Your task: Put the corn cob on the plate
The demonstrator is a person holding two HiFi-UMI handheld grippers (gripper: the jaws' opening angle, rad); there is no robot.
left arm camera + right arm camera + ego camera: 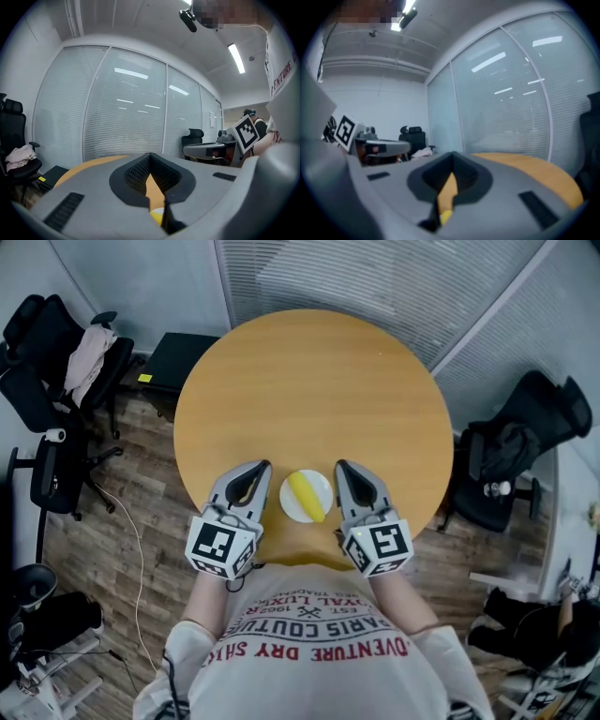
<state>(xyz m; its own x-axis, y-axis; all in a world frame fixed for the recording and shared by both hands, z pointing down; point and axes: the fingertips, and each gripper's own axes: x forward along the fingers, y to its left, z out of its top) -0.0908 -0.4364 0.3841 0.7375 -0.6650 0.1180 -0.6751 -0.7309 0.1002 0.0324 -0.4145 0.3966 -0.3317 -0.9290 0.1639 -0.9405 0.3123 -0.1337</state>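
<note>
1. While the grey left gripper and the grey right gripper are held over the near edge of the round tan wooden table, each has its jaws pressed together at the tips and grips nothing. They flank the small round white plate, one on each side.
2. Closest risk: both closed tips look near the plate's rim from the head view. A careless drop or inward swing of either hand could clip the rim and slide or tilt the plate.
3. Next out: the cob is rounded and nothing pins it (the dish looks shallow), so a knock to the plate might roll it onto the wood.
4. Further out: the plate lies near the table edge closest to the person, so a shove that way could carry it over the side.
5. The bright yellow corn cob lies on the plate, its length running roughly away from the person. It looks short and stubby, and its kernels are too small to make out.
6. Through the gap behind each gripper's shut tips, only a sliver of yellow shows.
</note>
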